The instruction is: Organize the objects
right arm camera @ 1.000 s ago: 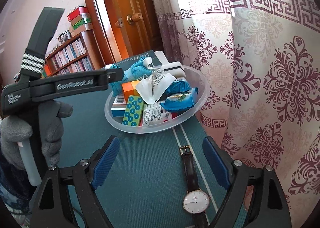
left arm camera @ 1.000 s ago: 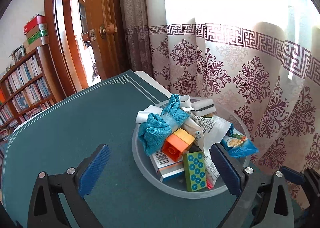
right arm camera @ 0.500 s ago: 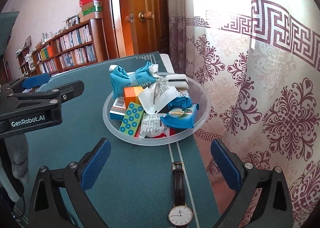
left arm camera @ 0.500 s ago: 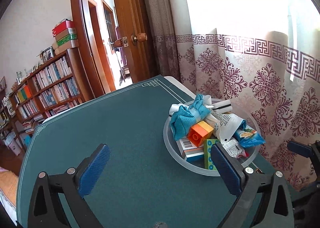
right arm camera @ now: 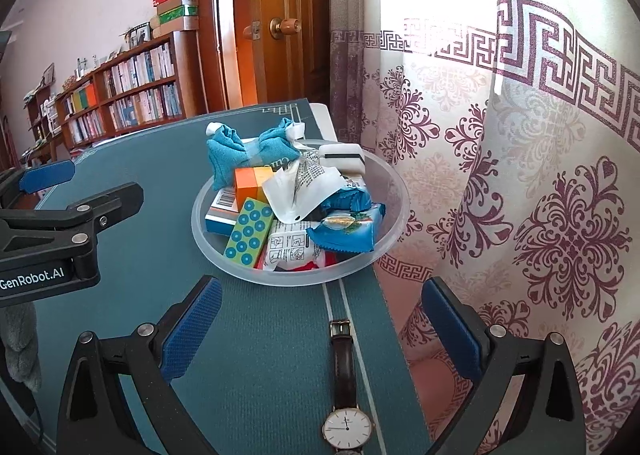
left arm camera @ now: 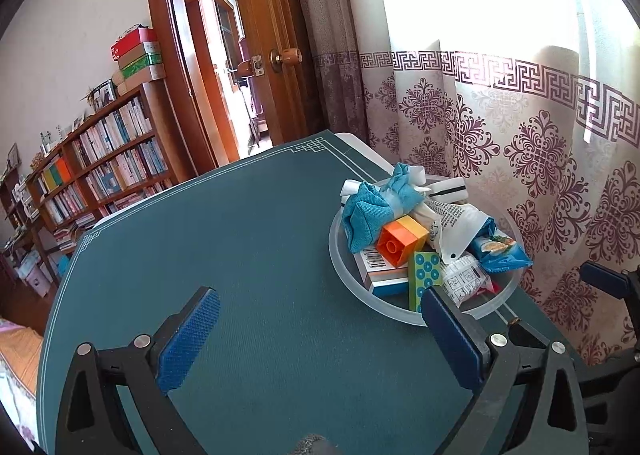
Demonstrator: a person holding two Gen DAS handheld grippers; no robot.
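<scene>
A clear plastic bowl (left arm camera: 400, 311) (right arm camera: 384, 251) sits near the table's right edge. It is heaped with a blue cloth bundle (left arm camera: 368, 211) (right arm camera: 228, 151), an orange block (left arm camera: 400, 239) (right arm camera: 250, 185), a green dotted block (right arm camera: 248, 231), a barcode box (left arm camera: 380, 267), white wrappers and a blue snack pack (right arm camera: 348, 229). A wristwatch (right arm camera: 346, 407) lies on the table in front of the bowl, between my right gripper's fingers. My left gripper (left arm camera: 316, 339) is open and empty, left of the bowl. My right gripper (right arm camera: 320, 331) is open and empty above the watch.
The table has a teal cover (left arm camera: 248, 239). A patterned curtain (right arm camera: 520, 175) hangs close along the right edge. A wooden door (left arm camera: 272, 55) and bookshelves (left arm camera: 100, 159) stand behind. The left gripper's body (right arm camera: 60, 231) is at the left of the right wrist view.
Both grippers have pulled back from the bowl, which now looks smaller and farther away. The left gripper has drawn away to the left in the right wrist view. Both stayed open.
</scene>
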